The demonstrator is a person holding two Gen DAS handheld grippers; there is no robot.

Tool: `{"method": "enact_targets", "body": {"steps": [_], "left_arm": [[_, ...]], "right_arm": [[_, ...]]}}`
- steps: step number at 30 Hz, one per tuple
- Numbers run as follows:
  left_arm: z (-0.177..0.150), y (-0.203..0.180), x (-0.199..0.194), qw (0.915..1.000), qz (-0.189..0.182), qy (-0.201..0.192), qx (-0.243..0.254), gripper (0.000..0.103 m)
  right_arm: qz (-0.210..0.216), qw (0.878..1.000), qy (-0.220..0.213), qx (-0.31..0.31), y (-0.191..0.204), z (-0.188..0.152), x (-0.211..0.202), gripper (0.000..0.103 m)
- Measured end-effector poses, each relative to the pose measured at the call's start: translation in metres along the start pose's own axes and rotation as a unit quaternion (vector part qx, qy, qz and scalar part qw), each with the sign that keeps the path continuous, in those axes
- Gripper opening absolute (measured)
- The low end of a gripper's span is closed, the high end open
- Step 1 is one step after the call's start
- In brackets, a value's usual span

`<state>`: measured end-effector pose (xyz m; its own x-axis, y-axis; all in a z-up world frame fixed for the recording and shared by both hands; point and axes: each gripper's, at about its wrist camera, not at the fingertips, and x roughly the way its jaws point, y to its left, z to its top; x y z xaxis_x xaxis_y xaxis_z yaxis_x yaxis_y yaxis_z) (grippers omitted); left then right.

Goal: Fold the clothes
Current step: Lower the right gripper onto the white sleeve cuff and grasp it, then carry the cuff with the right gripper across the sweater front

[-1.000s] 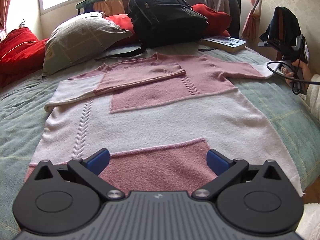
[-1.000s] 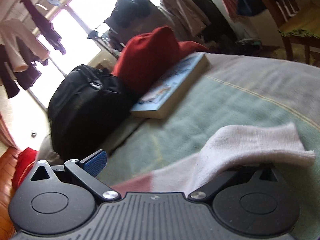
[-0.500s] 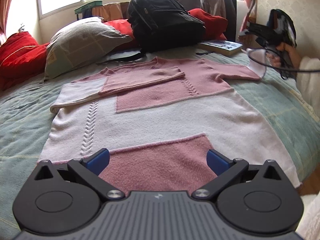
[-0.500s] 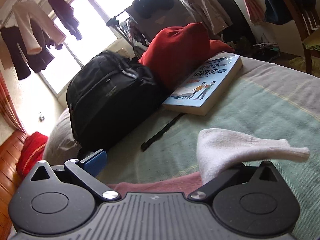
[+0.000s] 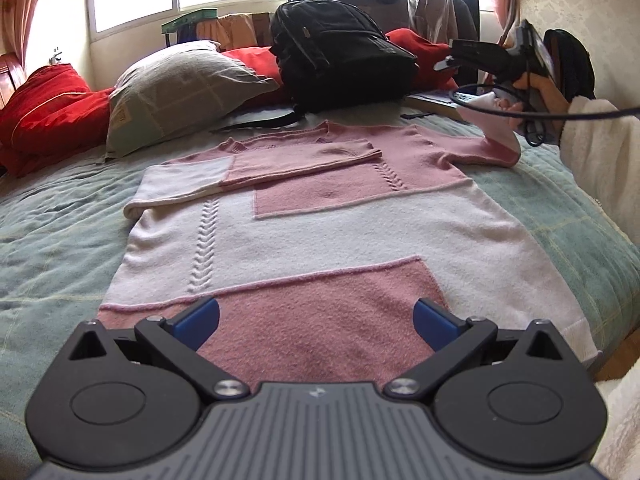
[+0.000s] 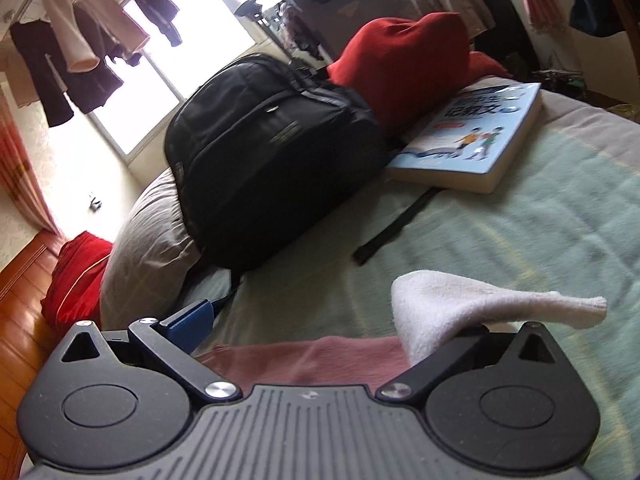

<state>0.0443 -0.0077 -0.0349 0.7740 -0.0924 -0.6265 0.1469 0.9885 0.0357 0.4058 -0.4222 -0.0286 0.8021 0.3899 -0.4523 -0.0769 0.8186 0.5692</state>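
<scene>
A pink and white knit sweater (image 5: 320,232) lies flat on the bed, front up, its left sleeve (image 5: 256,164) folded across the chest. My left gripper (image 5: 316,316) hovers open over the pink hem with nothing between its fingers. At the far right, a hand holds my right gripper (image 5: 452,60) above the bed, and the right sleeve (image 5: 496,144) rises from the shoulder up to it. In the right wrist view the white cuff (image 6: 472,308) is draped over the right finger of the right gripper (image 6: 320,320). Its jaws stand wide apart, and the right fingertip is hidden under the cuff.
A black backpack (image 5: 340,56), a grey pillow (image 5: 180,88) and red cushions (image 5: 48,108) crowd the head of the bed. A blue book (image 6: 476,136) lies beside the backpack, with a black strap (image 6: 396,224) trailing from it. Green quilt (image 5: 56,240) shows around the sweater.
The right gripper has risen and moved left toward the backpack, lifting the right sleeve's cuff off the quilt. The left gripper stays open over the hem.
</scene>
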Motion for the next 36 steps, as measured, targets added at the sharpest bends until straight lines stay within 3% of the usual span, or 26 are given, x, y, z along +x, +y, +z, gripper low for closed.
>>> {"method": "enact_targets", "body": {"steps": [6,14,20,36], "left_arm": [[-0.002,0.002,-0.003,1.0000,-0.005,0.007,0.005,0.102],[-0.007,-0.002,0.006,0.9972,-0.044,0.045,0.041,0.102],[-0.006,0.001,0.010,0.9974,-0.033,0.054,0.033,0.102],[-0.017,0.002,0.018,0.9959,-0.033,0.082,0.020,0.102]], "right_arm": [[0.013,1.000,0.014,-0.013,0.031,-0.009,0.018,0.103],[0.036,0.998,0.033,-0.031,0.074,-0.028,0.044,0.103],[0.032,0.997,0.042,-0.047,0.104,-0.044,0.064,0.103],[0.070,0.993,0.064,-0.072,0.161,-0.077,0.090,0.103]]}}
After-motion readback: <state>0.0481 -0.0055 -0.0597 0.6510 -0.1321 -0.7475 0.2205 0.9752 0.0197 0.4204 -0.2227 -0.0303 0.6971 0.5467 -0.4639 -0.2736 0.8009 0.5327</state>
